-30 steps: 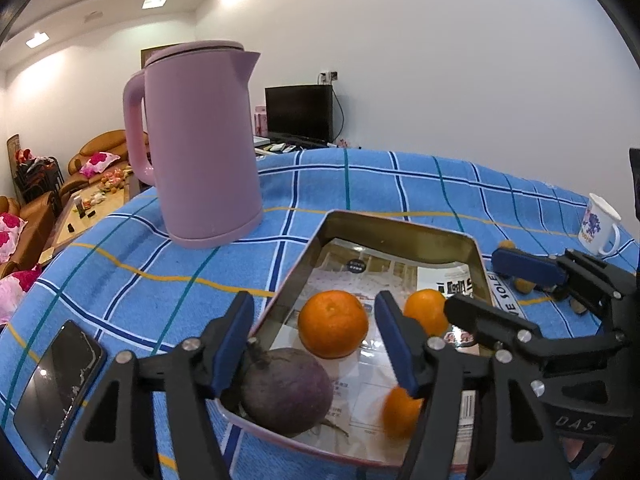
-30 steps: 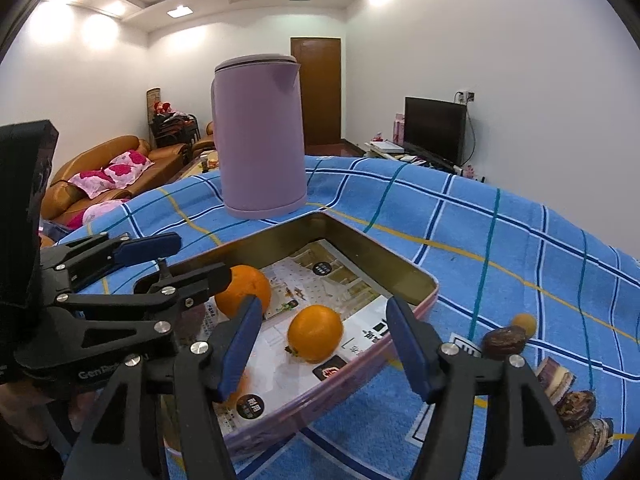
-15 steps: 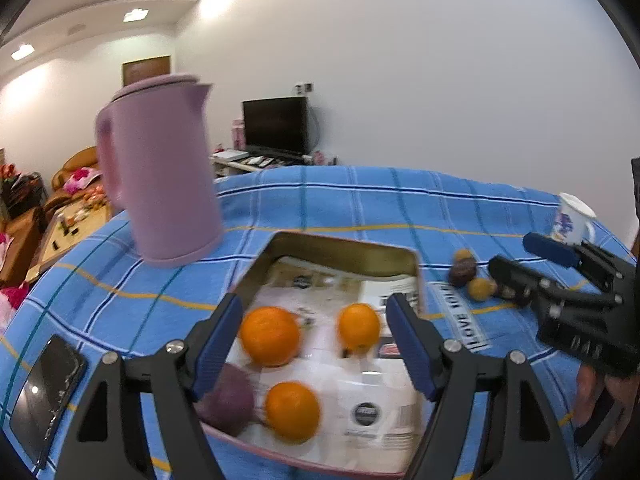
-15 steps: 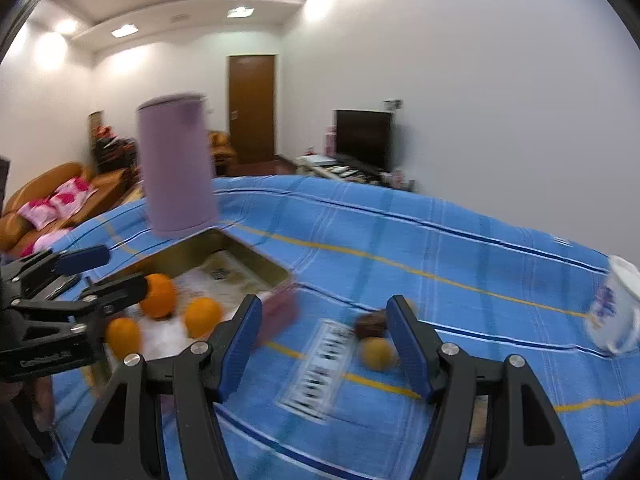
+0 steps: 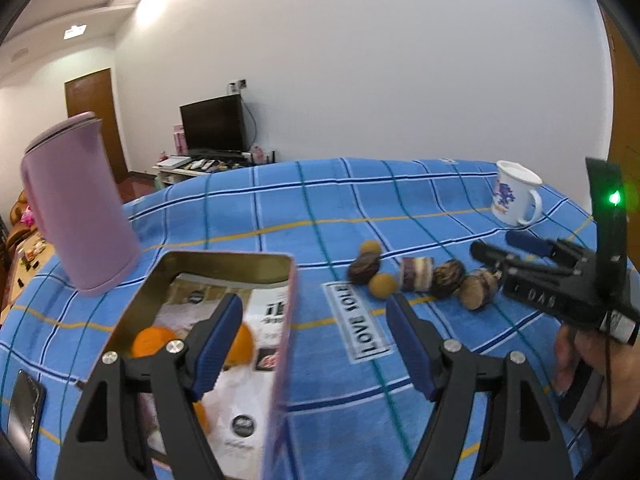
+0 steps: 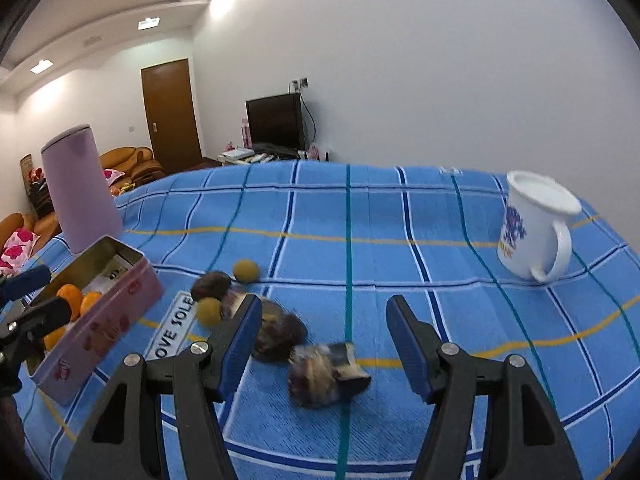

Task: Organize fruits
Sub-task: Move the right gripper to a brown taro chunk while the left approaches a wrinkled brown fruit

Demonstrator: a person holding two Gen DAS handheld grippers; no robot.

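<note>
Left wrist view: blue checked cloth (image 5: 320,208) covers the table, with the pink tin (image 5: 280,360) as landmark. Behind the tin's far left corner stands the lilac kettle (image 5: 76,208). A white mug (image 6: 532,232) sits well to its right. Oranges (image 5: 154,340) lie inside the tin; small brown and yellow fruits (image 6: 276,328) cluster just right of it. Left gripper (image 5: 316,344) jaws stand apart, empty, having just widened; right gripper (image 6: 320,340) jaws apart, unclamped, above the fruits.
</note>
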